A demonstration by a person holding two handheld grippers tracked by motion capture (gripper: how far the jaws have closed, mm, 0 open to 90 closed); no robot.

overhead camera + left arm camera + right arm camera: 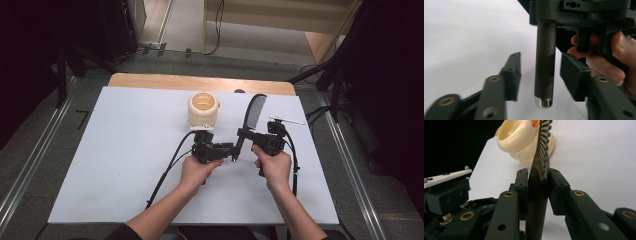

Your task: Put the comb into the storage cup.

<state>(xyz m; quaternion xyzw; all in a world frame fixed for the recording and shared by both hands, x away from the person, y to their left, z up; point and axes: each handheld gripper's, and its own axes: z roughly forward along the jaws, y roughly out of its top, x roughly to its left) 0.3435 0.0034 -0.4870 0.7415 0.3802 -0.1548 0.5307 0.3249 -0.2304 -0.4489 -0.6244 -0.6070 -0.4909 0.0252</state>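
A black comb (254,111) with a round handle (545,67) is held above the white board, toothed head pointing away. My right gripper (243,134) is shut on it where the handle meets the teeth; in the right gripper view both pads press the comb (541,152) on either side of my right gripper (537,182). My left gripper (232,152) comes in from the left. Its jaws stand open around the handle's lower end, with a gap at each pad (511,75). My left gripper (541,67) touches nothing. A cream ribbed cup (203,109) stands upright behind it.
The white board (125,150) covers a wooden table (200,82). Black cables (167,170) trail from both grippers toward the front edge. The cup (516,137) is close beyond the comb's head. Dark stands and floor rails flank the table.
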